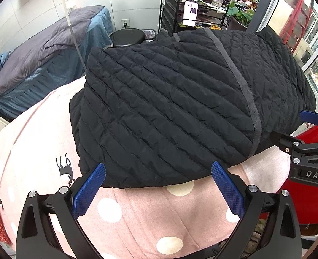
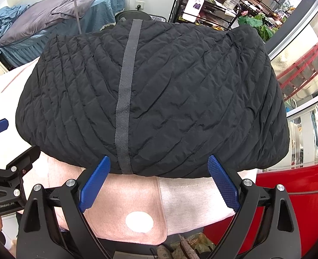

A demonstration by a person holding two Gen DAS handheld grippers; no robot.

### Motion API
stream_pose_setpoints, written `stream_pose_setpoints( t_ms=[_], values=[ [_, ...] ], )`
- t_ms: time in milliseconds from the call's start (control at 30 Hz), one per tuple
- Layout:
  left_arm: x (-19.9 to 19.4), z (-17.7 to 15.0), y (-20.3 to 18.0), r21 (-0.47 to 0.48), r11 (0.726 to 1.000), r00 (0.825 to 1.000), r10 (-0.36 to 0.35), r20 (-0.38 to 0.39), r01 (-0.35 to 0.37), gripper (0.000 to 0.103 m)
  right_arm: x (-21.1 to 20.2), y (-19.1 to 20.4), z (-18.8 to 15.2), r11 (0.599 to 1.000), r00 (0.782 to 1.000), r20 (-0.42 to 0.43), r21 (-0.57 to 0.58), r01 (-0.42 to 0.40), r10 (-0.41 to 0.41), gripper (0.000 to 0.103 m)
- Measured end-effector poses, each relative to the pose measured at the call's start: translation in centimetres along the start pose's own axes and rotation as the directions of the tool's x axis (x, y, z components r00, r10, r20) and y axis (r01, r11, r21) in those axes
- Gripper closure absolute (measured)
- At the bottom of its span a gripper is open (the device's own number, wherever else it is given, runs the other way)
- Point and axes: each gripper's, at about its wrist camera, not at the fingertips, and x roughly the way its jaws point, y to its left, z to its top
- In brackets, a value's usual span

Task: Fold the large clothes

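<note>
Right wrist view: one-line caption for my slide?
Open right gripper poised at near edge of folded black quilted jacket on pink polka-dot cloth.

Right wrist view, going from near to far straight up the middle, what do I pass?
Open right tongs → pink polka-dot blanket → black quilted jacket with its grey strip → round black stool → white wall outlet.
</note>
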Motion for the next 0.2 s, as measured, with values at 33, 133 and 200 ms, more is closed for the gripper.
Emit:
stream_pose_setpoints(
  t_ms=[33, 133, 200],
  values=[
    [0.09, 0.01, -0.06, -0.001, 1.0, 1.0, -0.001, -0.003, 0.001, 0.007, 0.02, 0.02, -0.01, 1.0, 1.0, -0.001, 0.0, 0.0, 0.0, 0.012],
    [0.34, 0.06, -0.18, -0.002, 1.0, 1.0, -0.004, -0.01, 0.004, 0.007, 0.07, 0.13, -0.05, 1.0, 1.0, -0.003, -0.004, -0.001, 0.001, 0.012],
    [0.41, 0.04, -0.25, 0.001, 1.0, 1.0, -0.003, -0.012, 0.003, 0.007, 0.11, 0.25, -0.02, 1.0, 1.0, -0.004, -0.006, -0.001, 0.001, 0.012]
  ],
)
